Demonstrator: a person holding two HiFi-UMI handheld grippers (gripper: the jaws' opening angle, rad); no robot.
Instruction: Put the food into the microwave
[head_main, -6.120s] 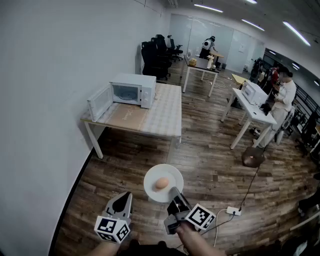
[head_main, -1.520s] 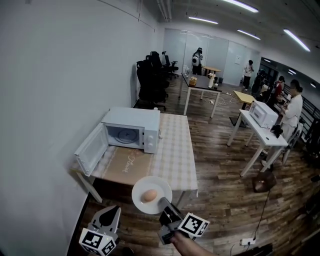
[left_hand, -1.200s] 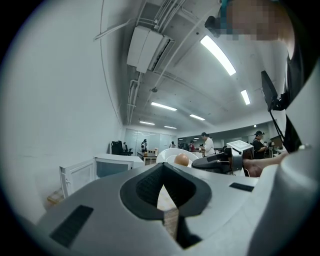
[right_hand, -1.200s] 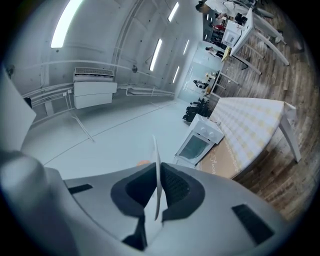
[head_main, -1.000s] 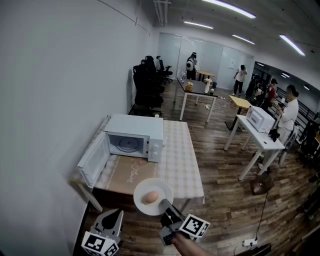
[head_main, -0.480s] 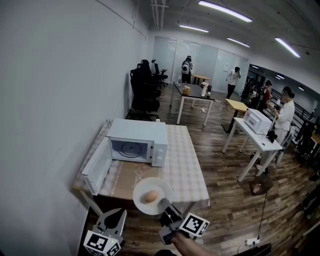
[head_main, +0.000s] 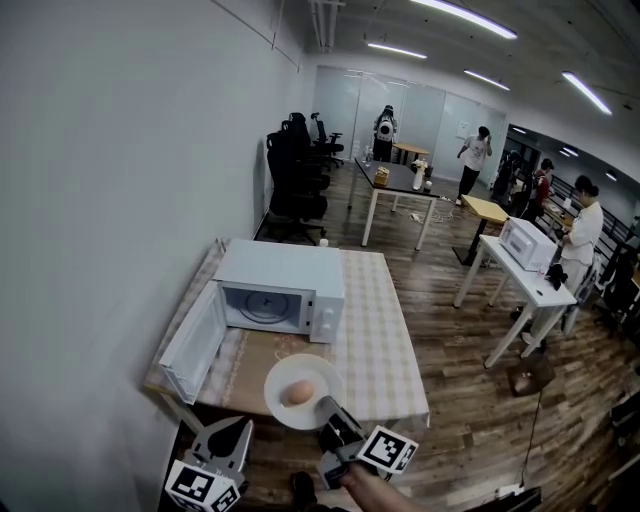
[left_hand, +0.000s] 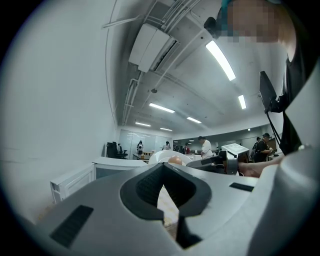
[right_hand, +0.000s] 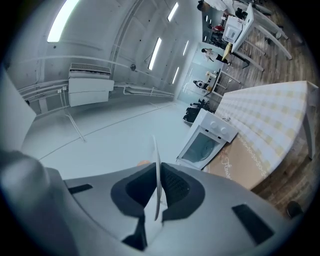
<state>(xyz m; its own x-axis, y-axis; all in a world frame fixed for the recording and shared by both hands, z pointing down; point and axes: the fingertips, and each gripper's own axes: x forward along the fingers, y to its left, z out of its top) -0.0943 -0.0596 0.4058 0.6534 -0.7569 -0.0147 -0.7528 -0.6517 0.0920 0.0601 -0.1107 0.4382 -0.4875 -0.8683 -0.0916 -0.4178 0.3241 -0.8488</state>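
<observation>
Vs. half a second back, microwave (head_main: 285, 293), door open, sits nearer; left tool (head_main: 232, 428) closed, empty; right tool (head_main: 328, 410) clamped on rim of plate (head_main: 290, 410) bearing egg (head_main: 298, 392), above near edge of checked surface (head_main: 385, 350); room beyond: chairs (head_main: 295, 160), desks (head_main: 525, 275), people (head_main: 580, 225).

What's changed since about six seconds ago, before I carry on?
The person has walked up to the table: the microwave now looks much nearer, and the plate with the egg has come over the table's near edge. Unchanged: right tool clamped on the plate's rim, left tool shut and empty, microwave door open.
</observation>
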